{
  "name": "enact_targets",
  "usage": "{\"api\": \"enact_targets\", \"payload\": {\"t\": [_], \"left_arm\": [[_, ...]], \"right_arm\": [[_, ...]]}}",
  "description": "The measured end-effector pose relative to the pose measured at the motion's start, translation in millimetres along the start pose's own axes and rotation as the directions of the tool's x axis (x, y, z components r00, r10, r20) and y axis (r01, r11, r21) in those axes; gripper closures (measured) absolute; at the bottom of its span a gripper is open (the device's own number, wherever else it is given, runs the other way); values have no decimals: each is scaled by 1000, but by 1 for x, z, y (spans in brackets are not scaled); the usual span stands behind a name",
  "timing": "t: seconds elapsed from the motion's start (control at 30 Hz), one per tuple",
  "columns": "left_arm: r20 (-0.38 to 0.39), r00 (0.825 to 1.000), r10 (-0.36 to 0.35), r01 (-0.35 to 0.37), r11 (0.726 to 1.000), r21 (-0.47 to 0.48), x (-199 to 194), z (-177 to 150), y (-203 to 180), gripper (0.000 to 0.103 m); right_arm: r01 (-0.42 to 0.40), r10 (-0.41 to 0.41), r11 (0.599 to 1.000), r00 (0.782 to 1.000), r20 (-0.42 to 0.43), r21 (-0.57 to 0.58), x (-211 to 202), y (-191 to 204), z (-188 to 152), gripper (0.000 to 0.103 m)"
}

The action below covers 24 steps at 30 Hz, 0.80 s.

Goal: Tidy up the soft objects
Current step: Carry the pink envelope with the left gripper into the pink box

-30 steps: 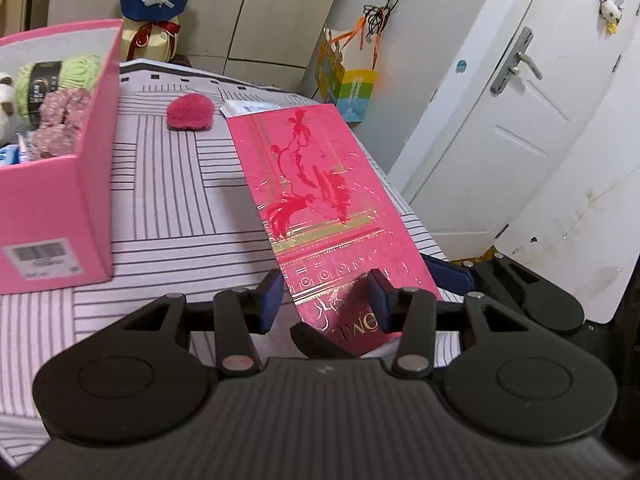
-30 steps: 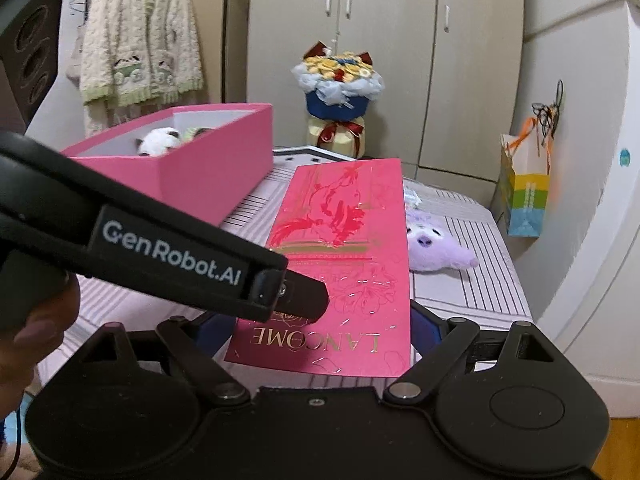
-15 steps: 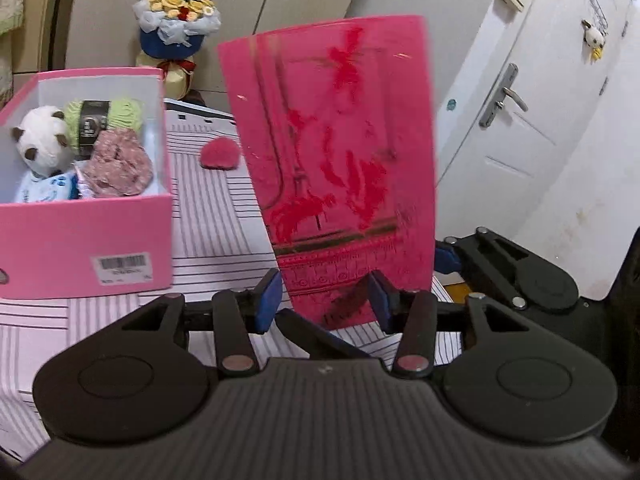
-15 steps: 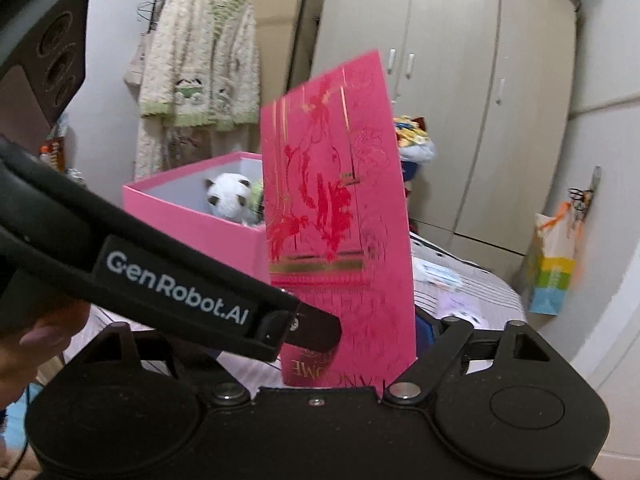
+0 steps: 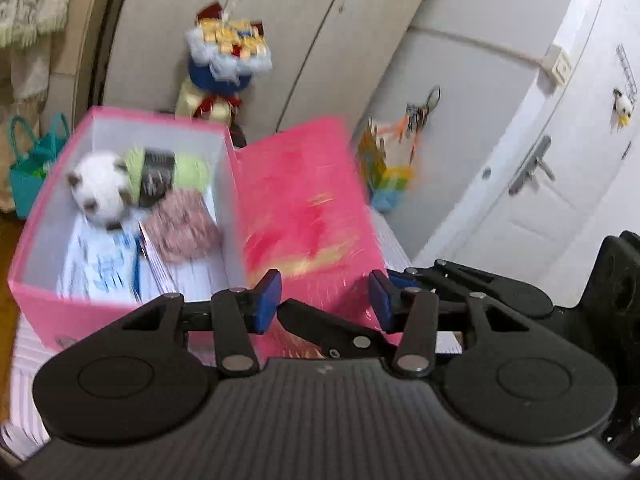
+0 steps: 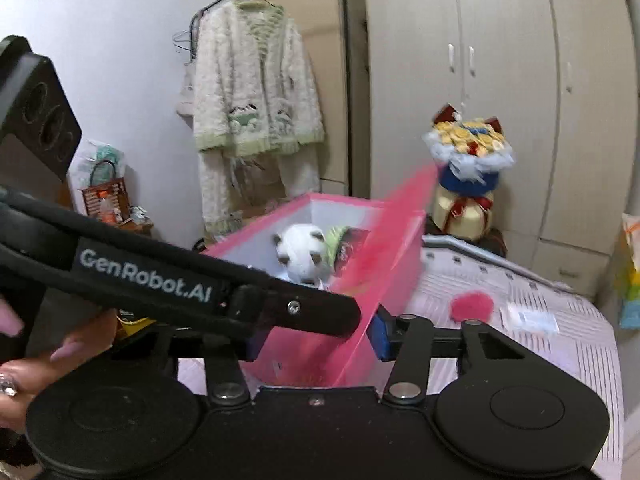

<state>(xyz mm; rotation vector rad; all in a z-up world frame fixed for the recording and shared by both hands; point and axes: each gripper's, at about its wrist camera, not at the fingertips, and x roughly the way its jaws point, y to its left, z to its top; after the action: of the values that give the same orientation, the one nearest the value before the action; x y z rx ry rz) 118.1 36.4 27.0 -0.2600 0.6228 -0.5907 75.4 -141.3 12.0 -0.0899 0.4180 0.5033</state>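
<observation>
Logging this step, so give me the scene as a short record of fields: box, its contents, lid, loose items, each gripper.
box: pink box, open, on the striped table
contents: panda plush, green yarn, pinkish knit, pale blue item, blurred
lid: pink lid, off the table, tilted beside the box
loose items: pink puff and a small packet on the table
left gripper: lid between its pads; contact unclear
right gripper: jaws closing, lid's edge between them
</observation>
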Motion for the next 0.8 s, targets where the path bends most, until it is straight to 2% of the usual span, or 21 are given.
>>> {"api": "enact_targets", "payload": {"t": [0.07, 0.1, 0.17, 0.2, 0.23, 0.3, 0.43, 0.6, 0.7, 0.8], "left_arm": [[13, 1000, 1, -1, 1000, -24, -3, 9, 9, 58], [22, 1000, -3, 3, 999, -33, -4, 13, 14, 58], [35, 999, -1, 3, 998, -58, -6, 21, 26, 58], [44, 999, -6, 8, 998, -68, -5, 25, 32, 58], [39, 999, -15, 18, 997, -81, -3, 28, 37, 58], [29, 999, -17, 20, 994, -107, 0, 33, 45, 57], [57, 998, 18, -11, 994, -112, 6, 41, 57, 57], [75, 996, 53, -42, 990, -135, 16, 53, 75, 56], [64, 995, 72, -62, 987, -145, 25, 59, 86, 56], [22, 997, 78, -73, 983, -170, 41, 62, 101, 56]], "right_arm": [[-32, 32, 999, 999, 17, -8, 8, 0, 9, 56], [-56, 56, 998, 998, 14, 5, 13, -2, 14, 62], [-92, 92, 995, 996, 5, 35, 26, -7, 22, 76], [-107, 107, 993, 994, -1, 50, 33, -10, 25, 93], [-135, 137, 987, 990, -18, 85, 40, -14, 29, 95], [-212, 220, 967, 975, -41, 142, 52, -21, 34, 97], [-205, 214, 966, 976, -46, 156, 71, -20, 42, 97], [-230, 244, 955, 968, -58, 185, 99, -26, 55, 97], [-231, 247, 956, 966, -70, 182, 115, -28, 58, 97], [-222, 243, 959, 964, -110, 176, 135, -27, 57, 97]]}}
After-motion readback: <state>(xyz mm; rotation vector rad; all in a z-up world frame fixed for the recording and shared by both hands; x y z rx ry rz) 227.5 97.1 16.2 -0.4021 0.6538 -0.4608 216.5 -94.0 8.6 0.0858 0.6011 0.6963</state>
